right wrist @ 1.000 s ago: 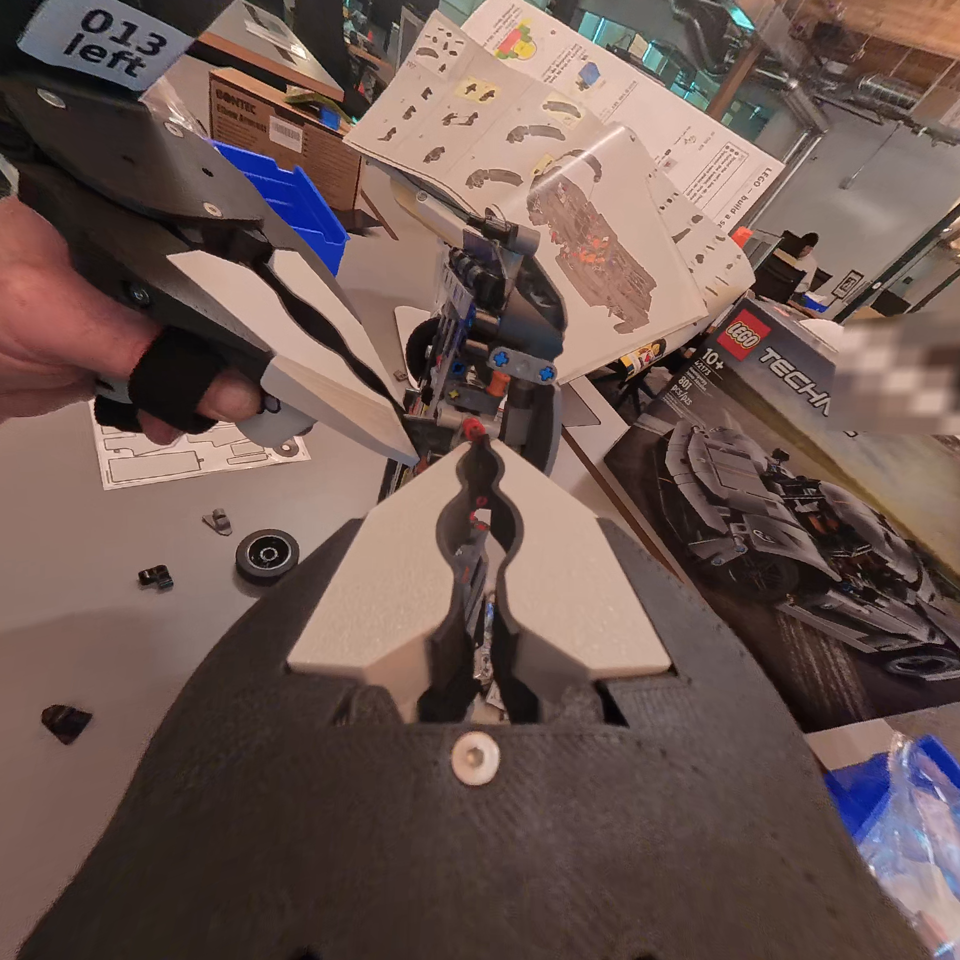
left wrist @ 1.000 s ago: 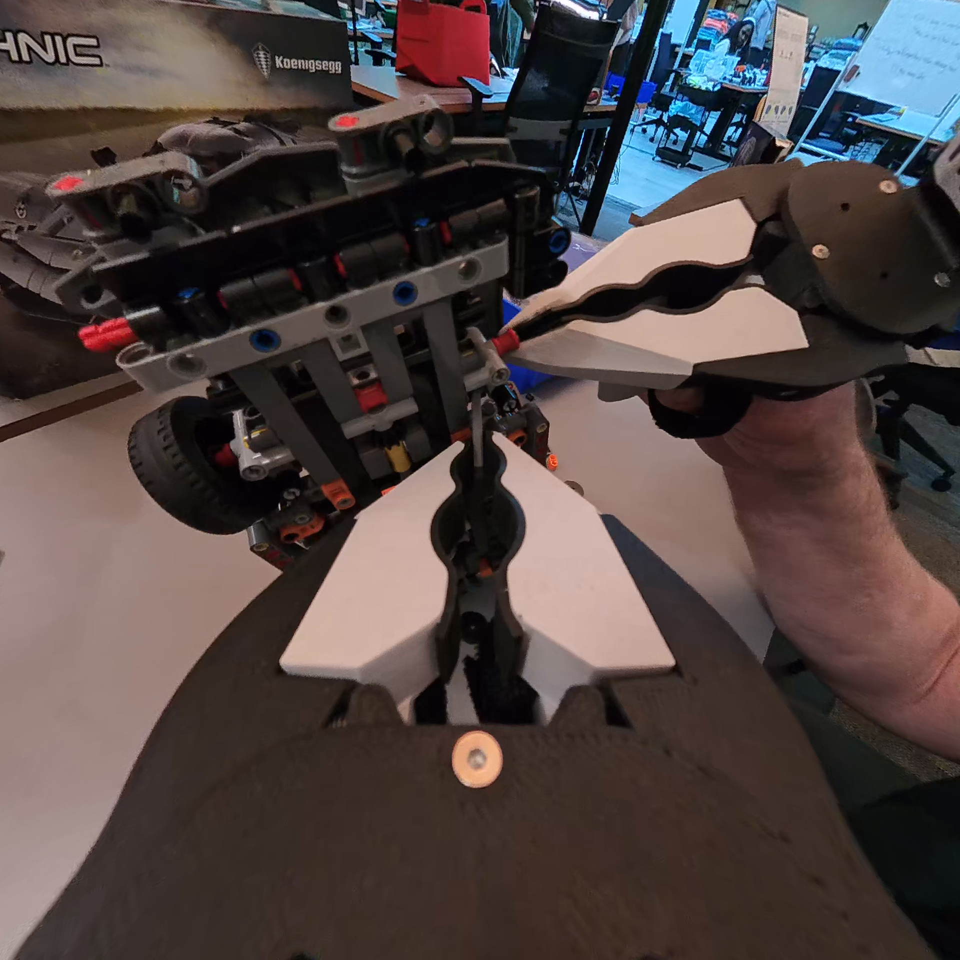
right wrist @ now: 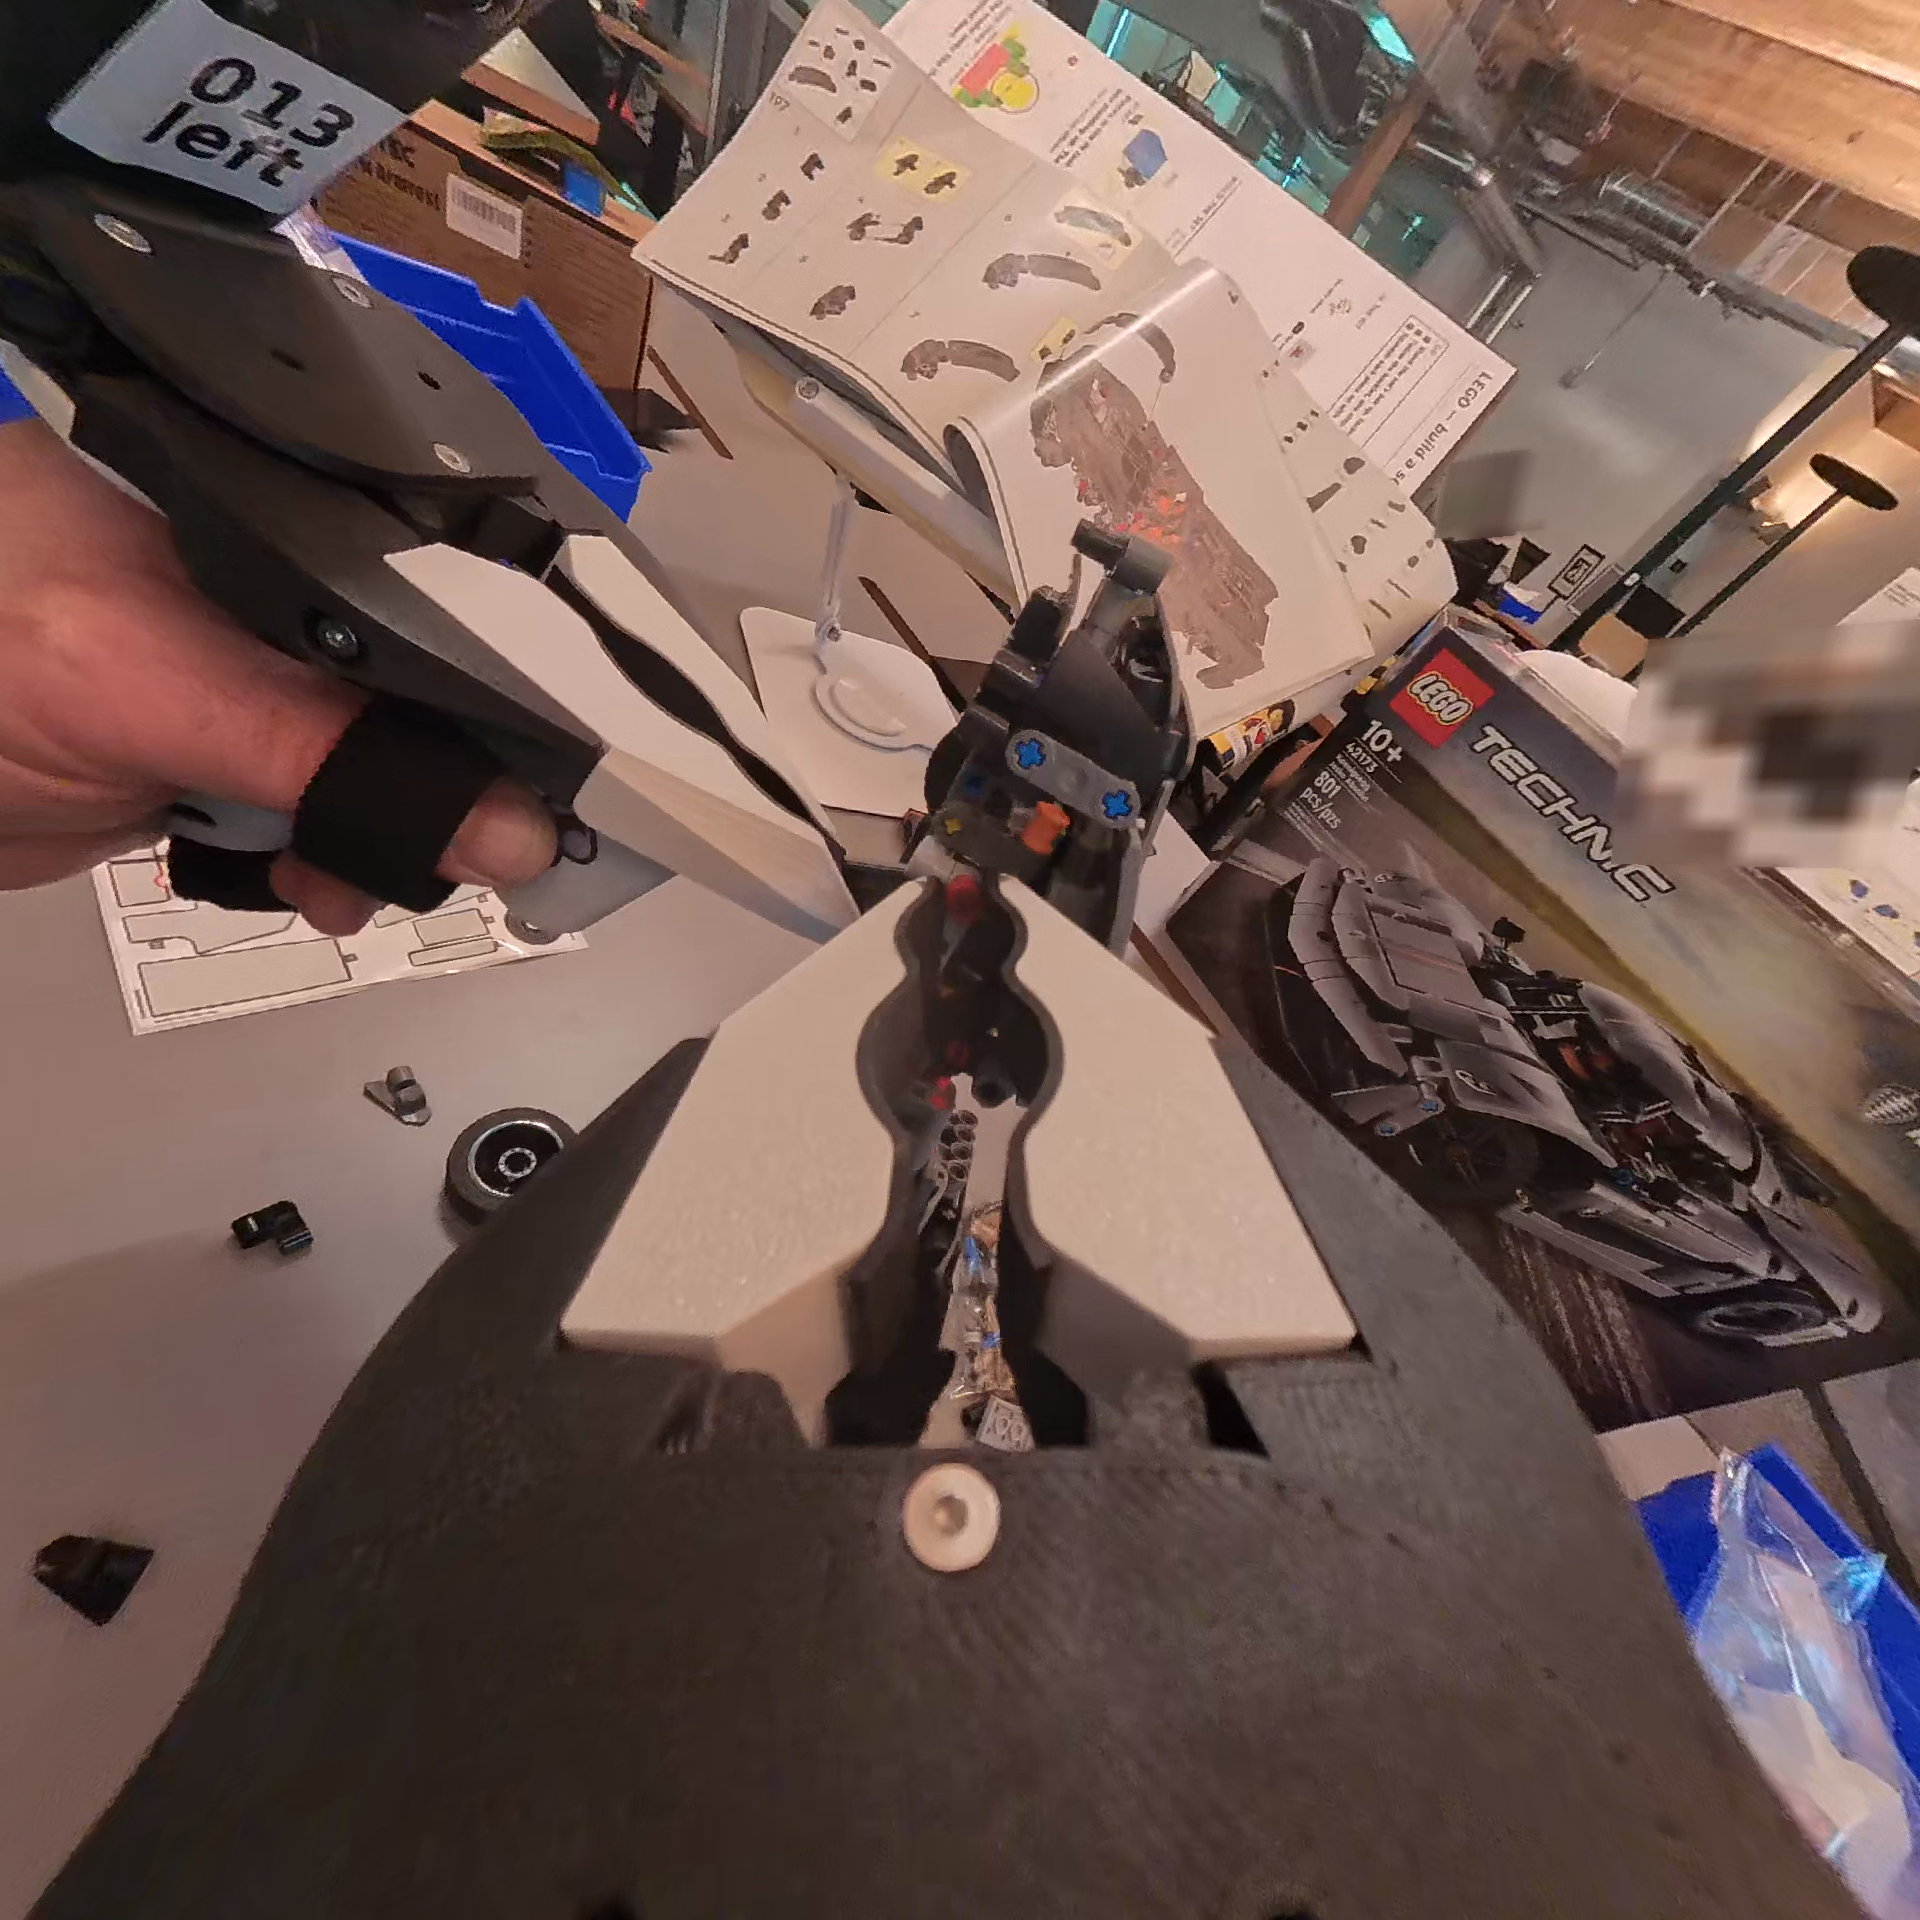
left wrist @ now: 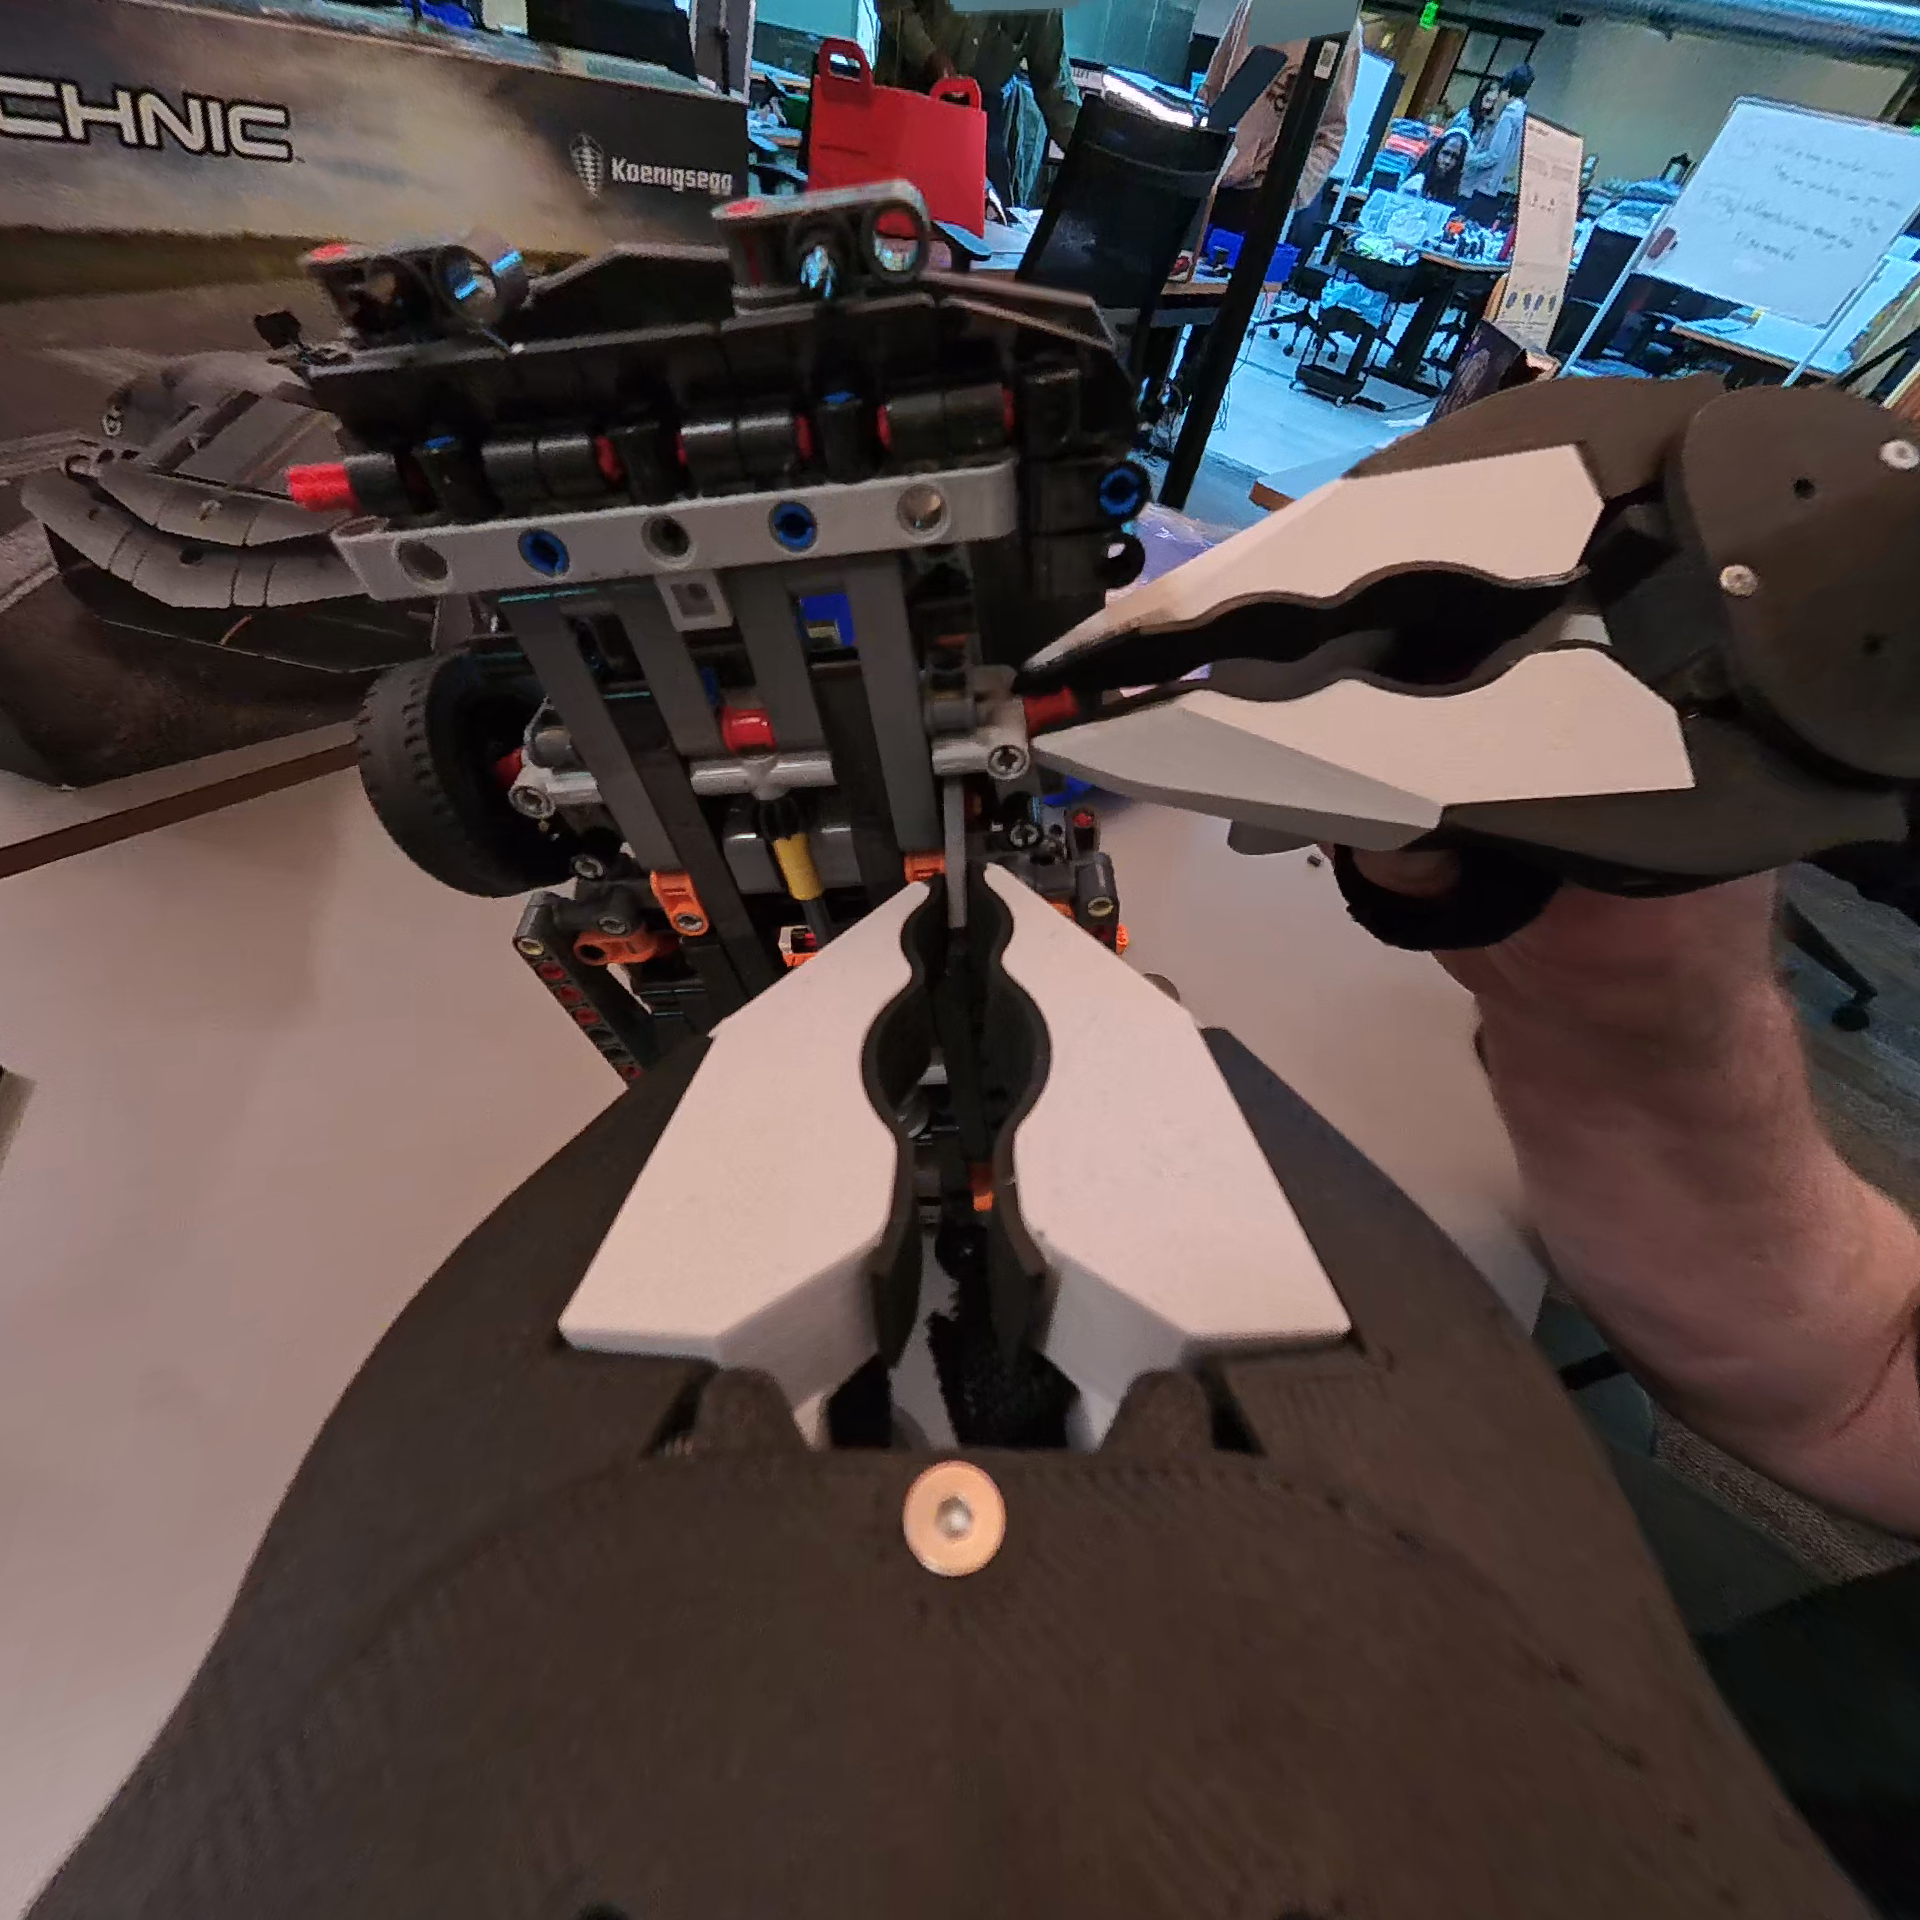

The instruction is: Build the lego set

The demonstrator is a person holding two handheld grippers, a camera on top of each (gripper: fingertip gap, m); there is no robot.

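Partly built black-and-grey Lego car chassis (left wrist: 727, 623) stands on end above the white tabletop (left wrist: 208, 1039), long axis vertical. Left gripper (left wrist: 958, 883) clamps its thin grey beam (left wrist: 954, 842); right gripper (right wrist: 961, 899) pinches a red pin (right wrist: 964, 894) on its side.

Black printed gripper (left wrist: 961, 904) bodies, white wavy-edged jaws, seemingly black finger straps.

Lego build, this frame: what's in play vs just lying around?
In play:
- left gripper, shut on the car chassis
- right gripper, shut on a red pin at the chassis side
- instruction booklet

Lying about:
- loose wheel
- small black pieces
- set box
- blue bin
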